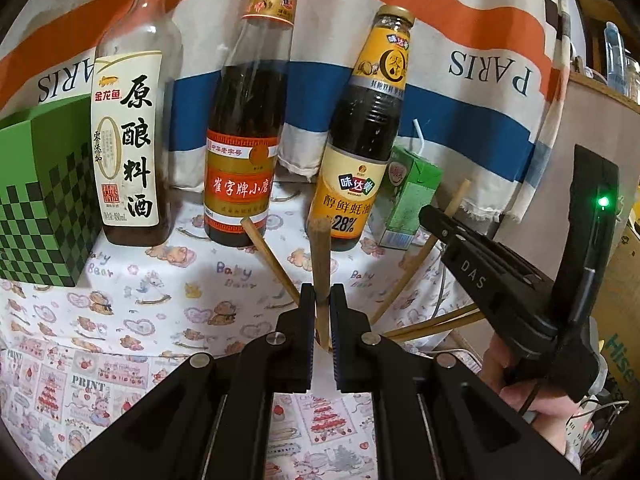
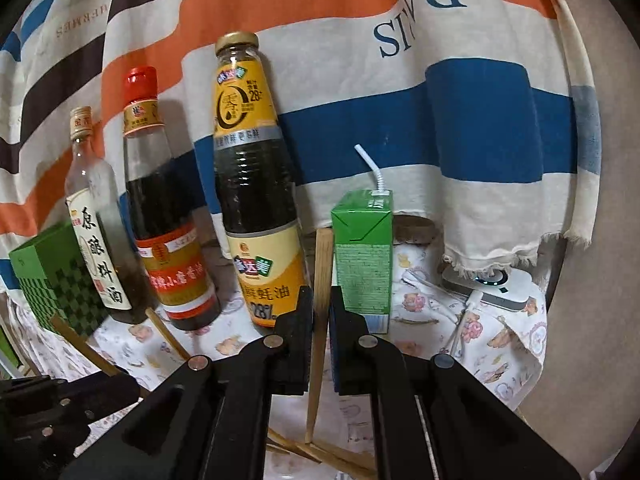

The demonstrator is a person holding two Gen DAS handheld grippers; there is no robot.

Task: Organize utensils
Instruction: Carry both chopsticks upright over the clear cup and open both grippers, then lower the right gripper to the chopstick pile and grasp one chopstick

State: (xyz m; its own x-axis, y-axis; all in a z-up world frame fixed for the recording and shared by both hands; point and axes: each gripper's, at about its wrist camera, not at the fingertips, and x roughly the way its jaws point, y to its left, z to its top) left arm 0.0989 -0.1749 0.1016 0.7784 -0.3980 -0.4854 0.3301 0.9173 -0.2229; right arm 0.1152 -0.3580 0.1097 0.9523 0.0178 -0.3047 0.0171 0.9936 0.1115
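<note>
left hand-held gripper (image 1: 322, 300): jaws pressed together on 1 wooden chopstick (image 1: 321, 256), which stands nearly upright between the pads, its upper end in front of the oyster sauce bottle (image 1: 362, 136). right hand-held gripper (image 2: 321, 312): jaws pinching a 2nd, paler chopstick (image 2: 322, 276), also close to upright, top end showing between the oyster sauce bottle and the green drink carton (image 2: 362, 256). a person's hand (image 1: 532, 392) carries the right unit, seen from the left wrist view.

more loose chopsticks (image 1: 404, 280) fan out below and behind both grippers; their lower ends are hidden, so what holds them cannot be told.

table (image 1: 140, 312) covered in a bear-print cloth. along its far edge, left to right: green checkered box (image 1: 40, 208), cooking wine bottle (image 1: 130, 140), red-capped dark bottle (image 1: 248, 136), oyster sauce bottle, green drink carton with a white straw (image 2: 372, 168). near the far right corner, a white device (image 2: 504, 288) with a lit ring. striped "paris" cloth (image 1: 480, 60) hangs behind the row.
</note>
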